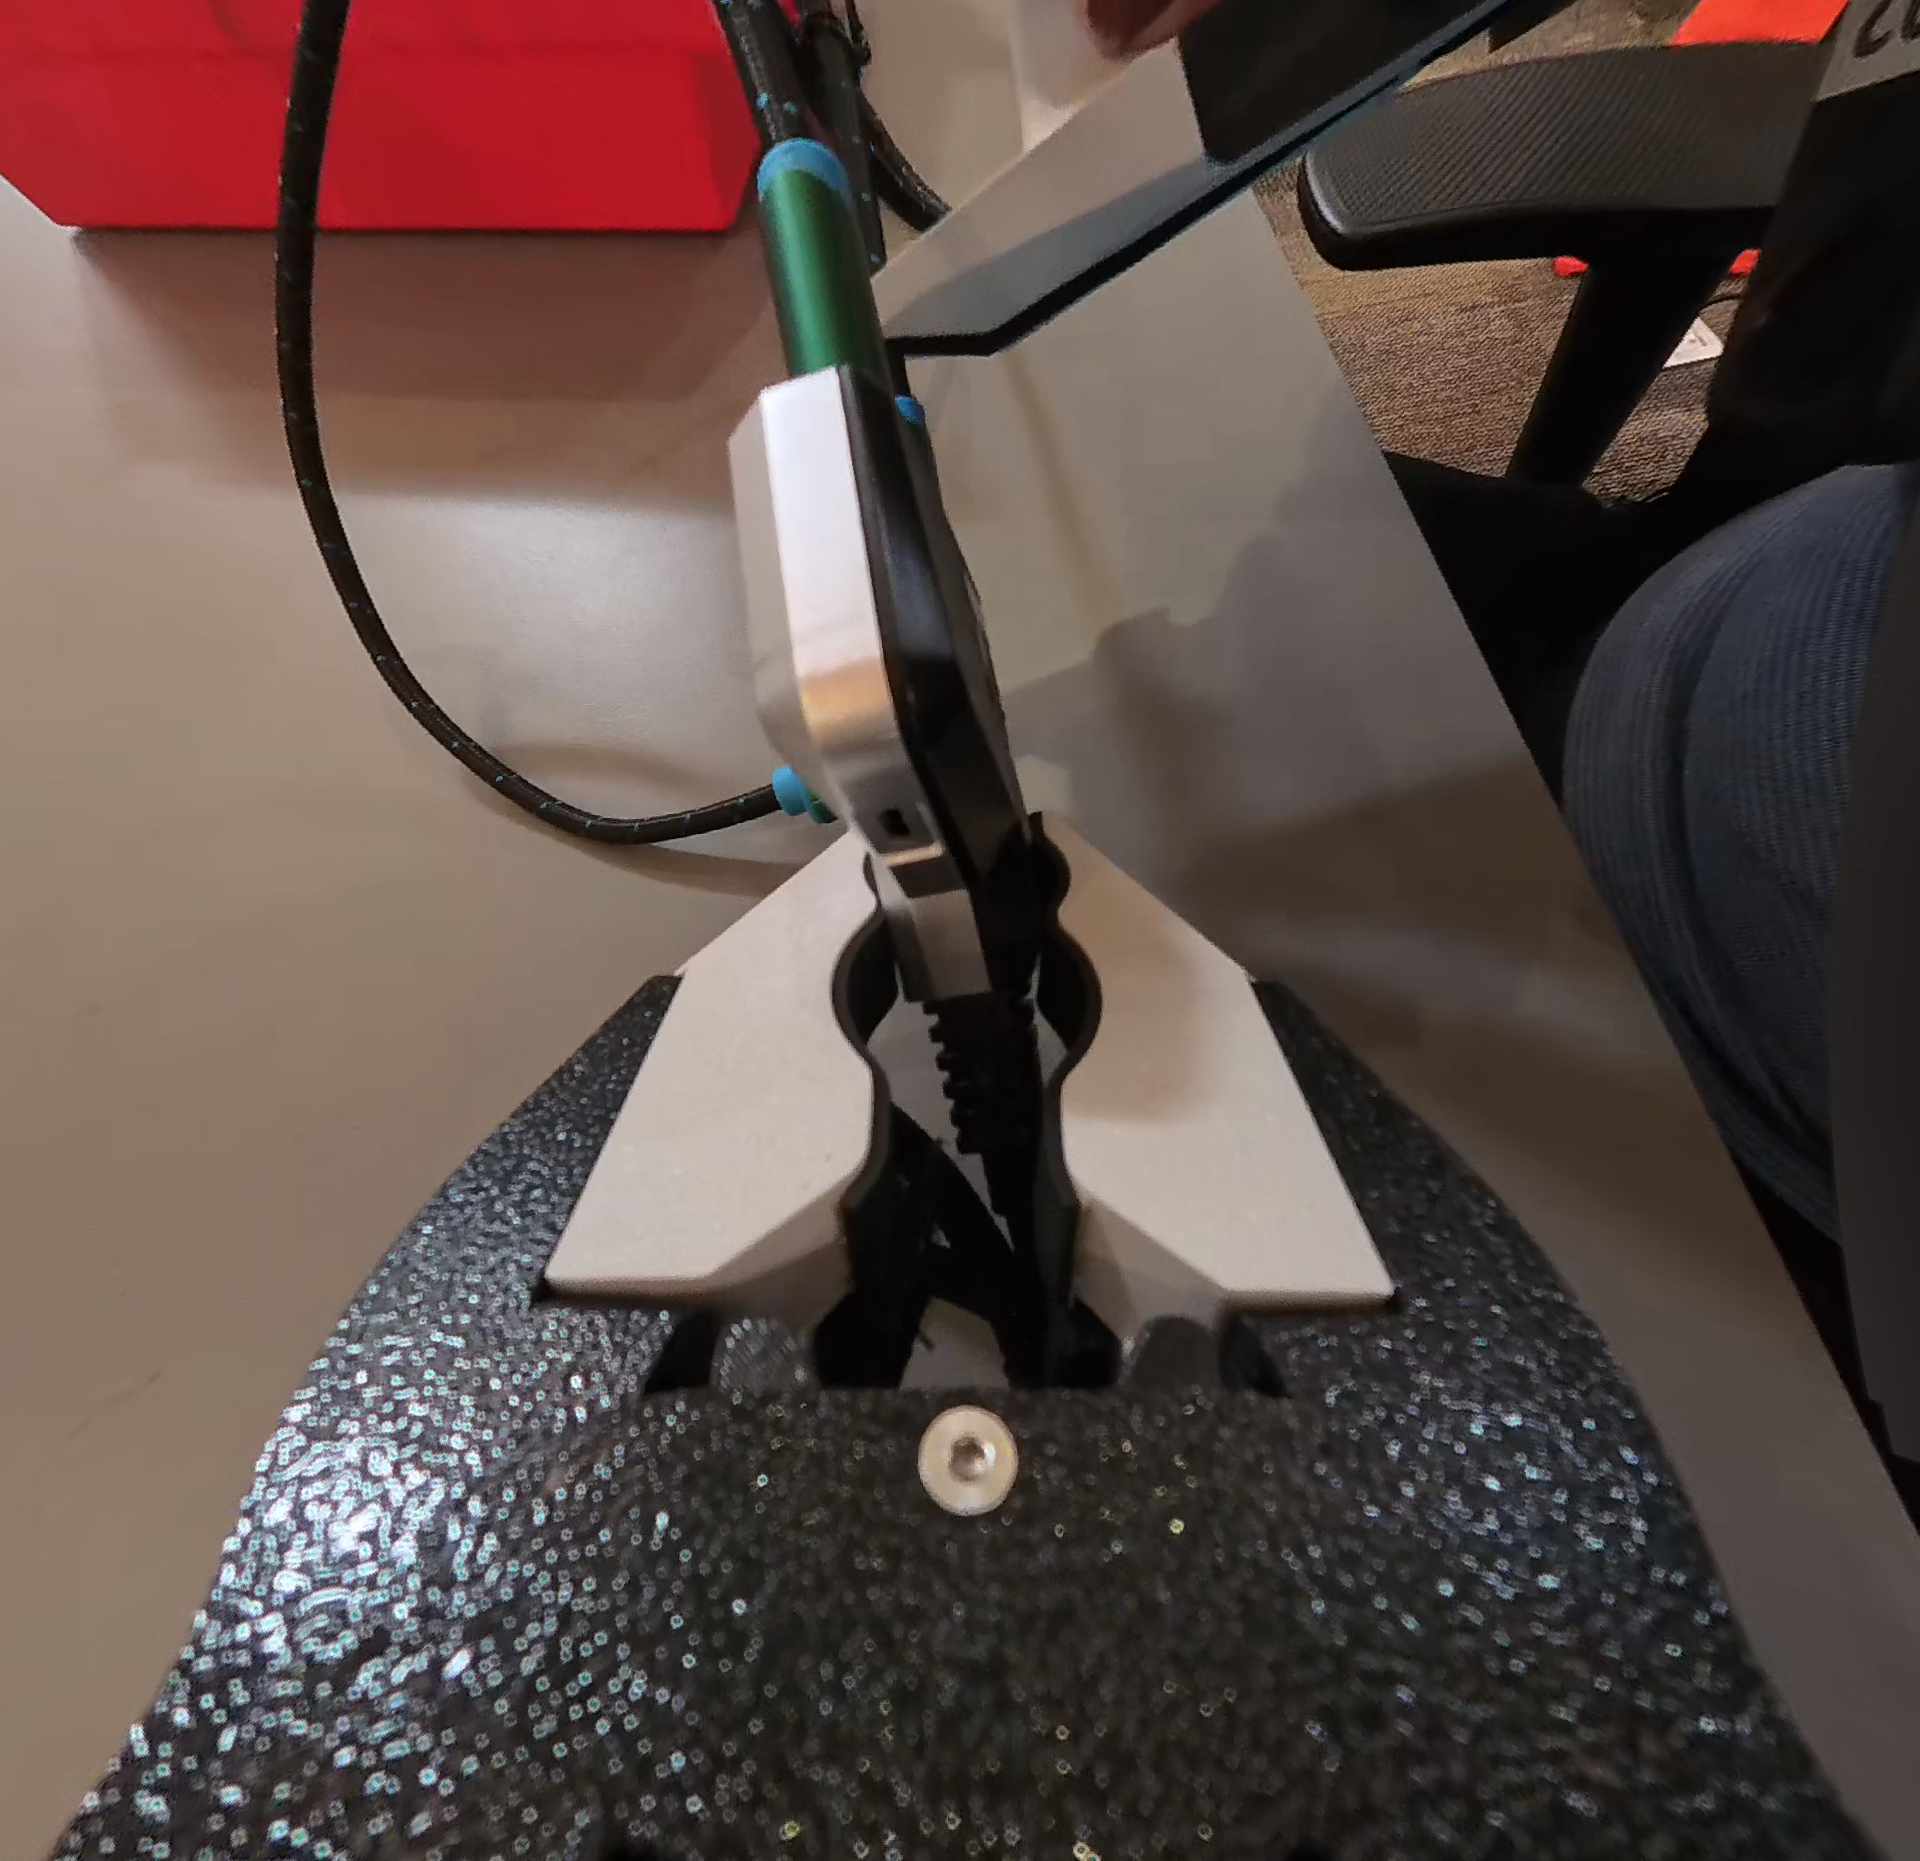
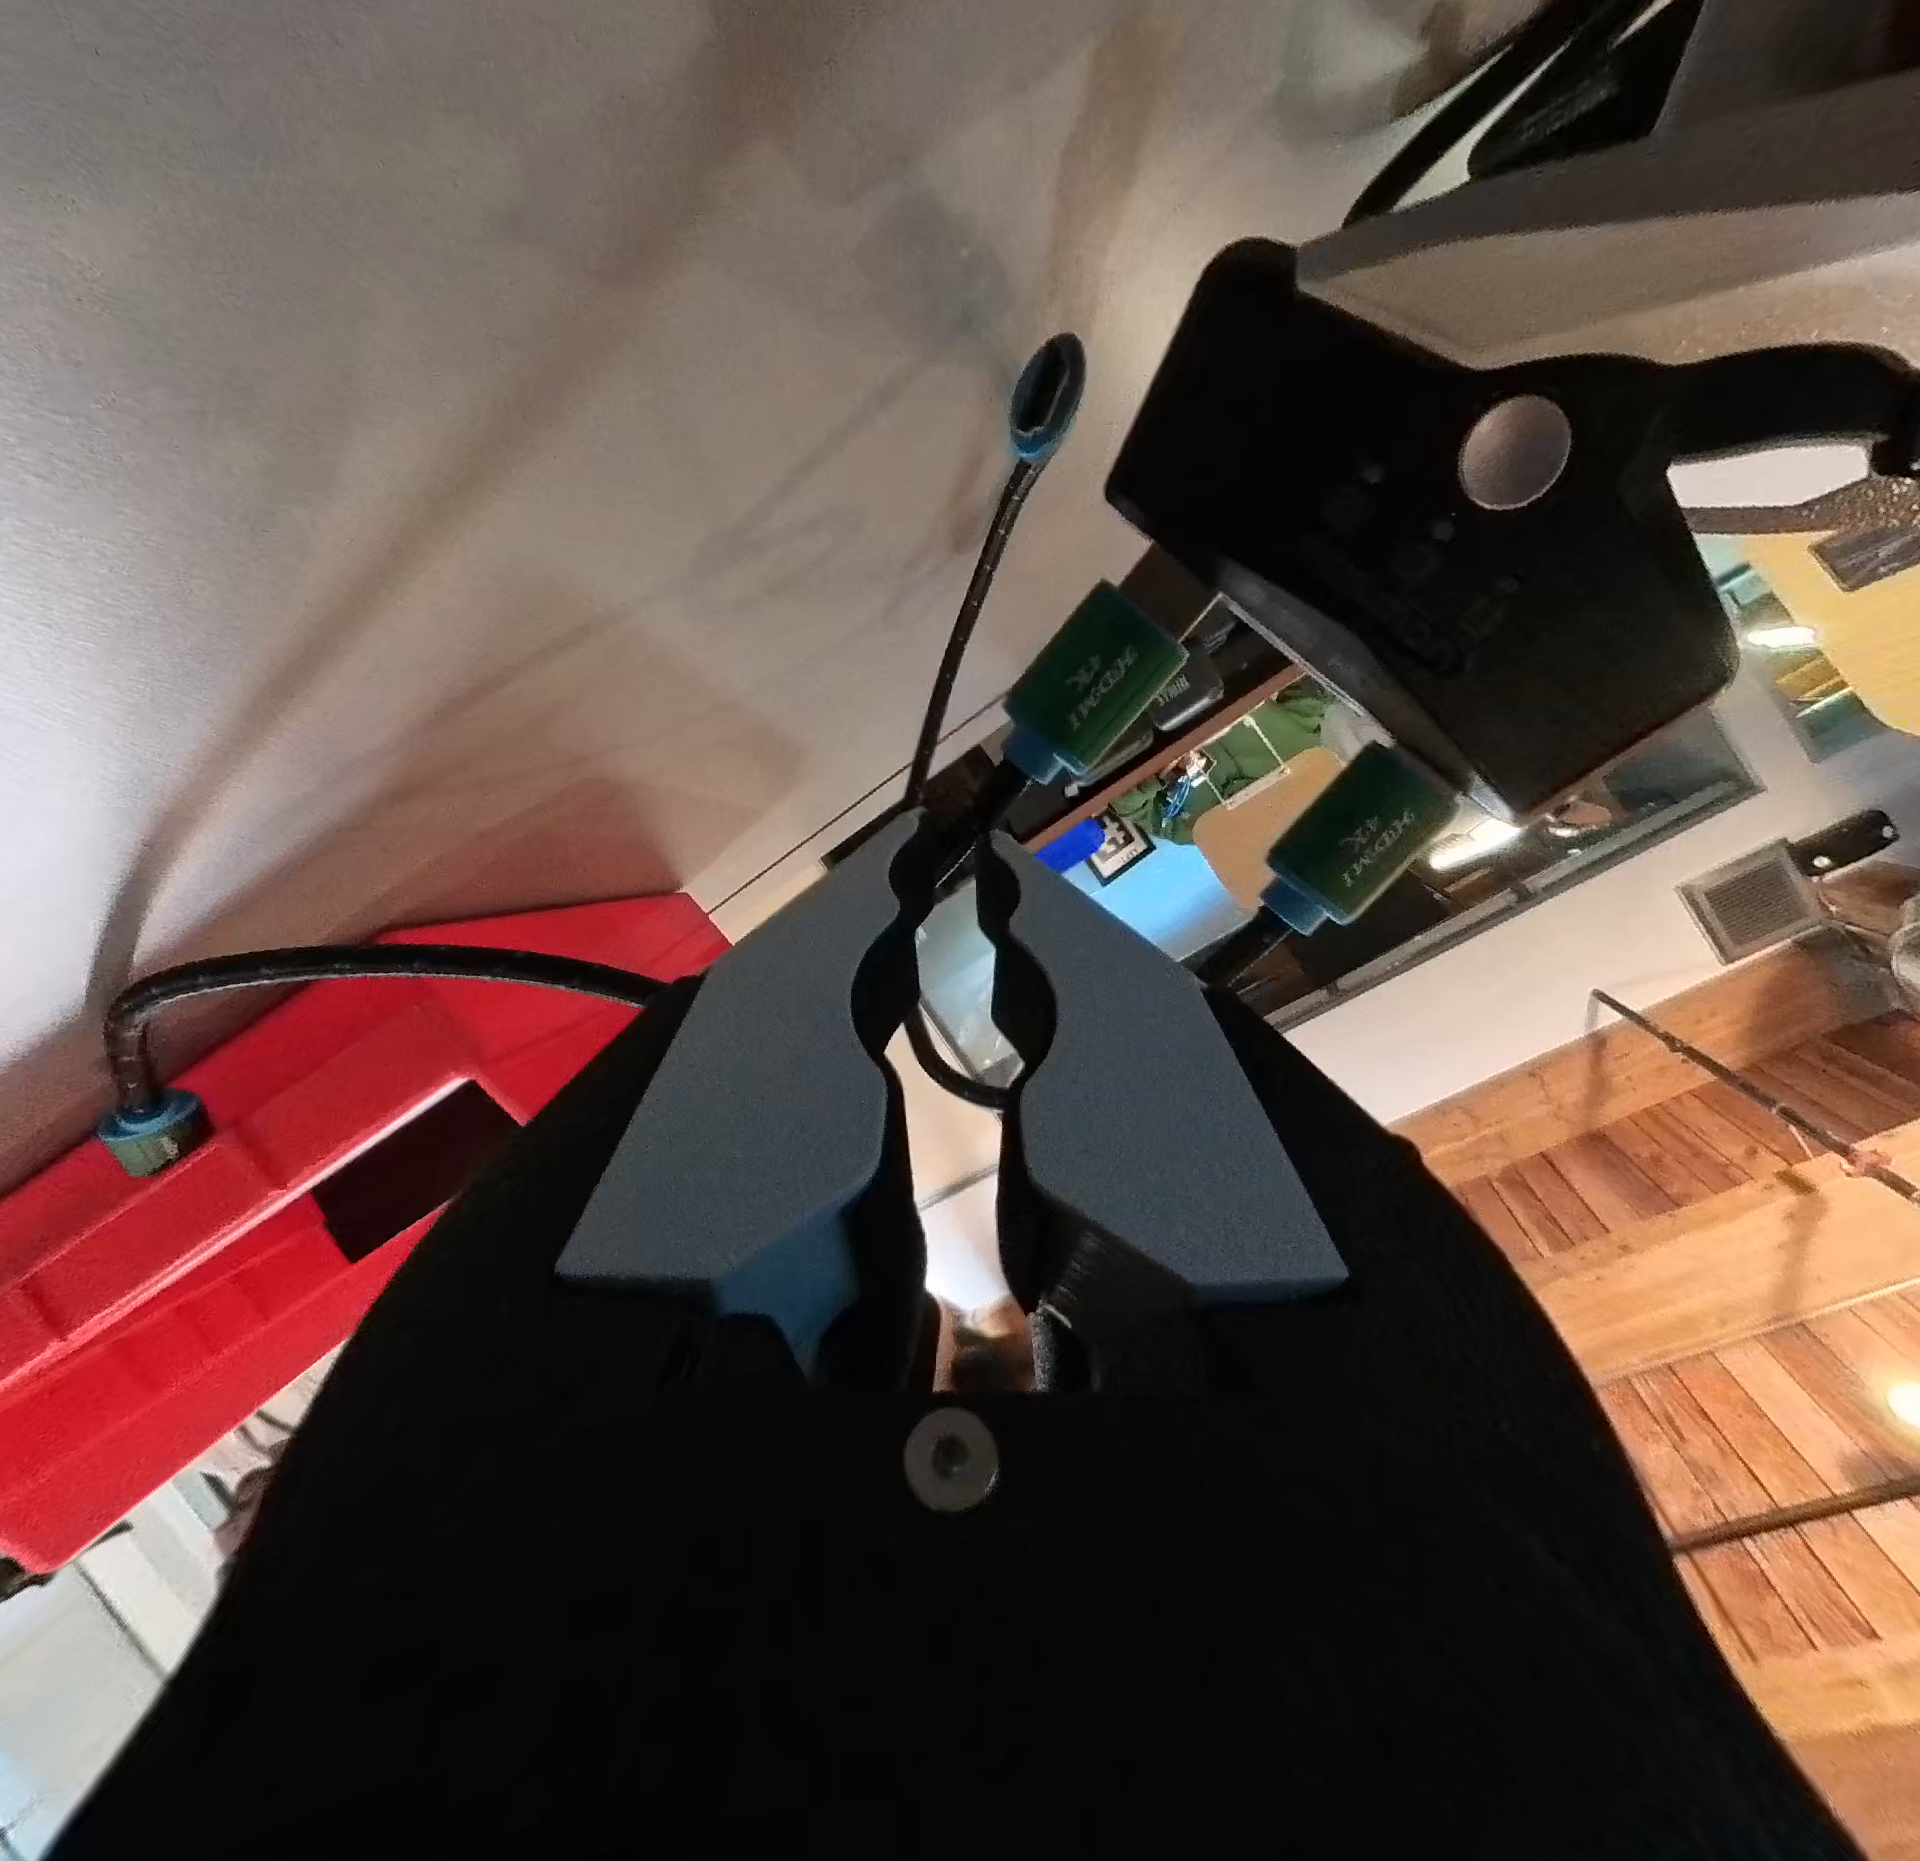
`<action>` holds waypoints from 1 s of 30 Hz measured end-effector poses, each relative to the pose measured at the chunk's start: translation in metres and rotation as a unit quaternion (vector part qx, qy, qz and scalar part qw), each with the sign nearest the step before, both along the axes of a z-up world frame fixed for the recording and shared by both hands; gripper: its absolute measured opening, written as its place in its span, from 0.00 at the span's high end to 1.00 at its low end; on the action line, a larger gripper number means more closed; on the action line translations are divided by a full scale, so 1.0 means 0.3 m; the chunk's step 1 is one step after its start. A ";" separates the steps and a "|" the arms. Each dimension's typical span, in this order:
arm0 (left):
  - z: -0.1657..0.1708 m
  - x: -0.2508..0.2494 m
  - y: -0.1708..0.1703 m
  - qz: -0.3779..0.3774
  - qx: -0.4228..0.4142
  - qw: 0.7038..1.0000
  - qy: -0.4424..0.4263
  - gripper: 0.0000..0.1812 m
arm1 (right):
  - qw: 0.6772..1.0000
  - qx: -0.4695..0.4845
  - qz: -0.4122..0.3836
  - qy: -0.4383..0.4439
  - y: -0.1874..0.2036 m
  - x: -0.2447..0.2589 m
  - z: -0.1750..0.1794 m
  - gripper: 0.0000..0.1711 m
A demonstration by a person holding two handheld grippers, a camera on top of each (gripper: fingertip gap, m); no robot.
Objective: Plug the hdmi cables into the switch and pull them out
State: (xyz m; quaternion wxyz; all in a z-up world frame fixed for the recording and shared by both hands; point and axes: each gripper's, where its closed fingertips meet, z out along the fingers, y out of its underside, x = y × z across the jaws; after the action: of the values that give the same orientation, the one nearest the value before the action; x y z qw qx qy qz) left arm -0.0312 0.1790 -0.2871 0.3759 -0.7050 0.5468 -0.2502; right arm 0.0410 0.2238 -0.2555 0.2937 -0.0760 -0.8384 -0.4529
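The left gripper [image 1: 971,938] is clamped on the tail end of the switch [image 1: 831,606], a small, light, hard box held up off the table [image 1: 260,668]. A green plug [image 1: 821,263] sits in it at 12 o'clock. The right gripper [image 2: 956,876] stands slightly parted with a thin braided cable [image 2: 951,668] between its tips; whether it pinches, I cannot tell. Better to take a plug by its stiff body, because the cable is soft and bends.

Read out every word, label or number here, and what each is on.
I won't quote writing; only where it stands.
Upper green metal plug: pale lettering.
Lower green metal plug: the same.
Black plastic switch box: faint marks, too dim.
Black part, top right of left wrist view: cut-off numerals.
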 end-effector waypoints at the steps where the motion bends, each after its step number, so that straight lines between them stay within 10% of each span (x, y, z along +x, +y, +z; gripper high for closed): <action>1: -0.002 0.000 -0.001 -0.001 0.000 1.000 0.001 0.89 | 1.000 -0.001 0.000 -0.002 -0.001 0.001 -0.003 0.97; 30: -0.027 0.033 0.012 0.022 -0.001 1.000 0.020 0.89 | 0.988 -0.107 -0.073 0.088 -0.015 0.003 -0.018 0.99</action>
State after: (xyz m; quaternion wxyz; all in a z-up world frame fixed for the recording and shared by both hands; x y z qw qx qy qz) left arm -0.0213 0.1825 -0.2953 0.3698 -0.7222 0.5381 -0.2286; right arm 0.0418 0.2192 -0.2609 0.3228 -0.2083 -0.8450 -0.3721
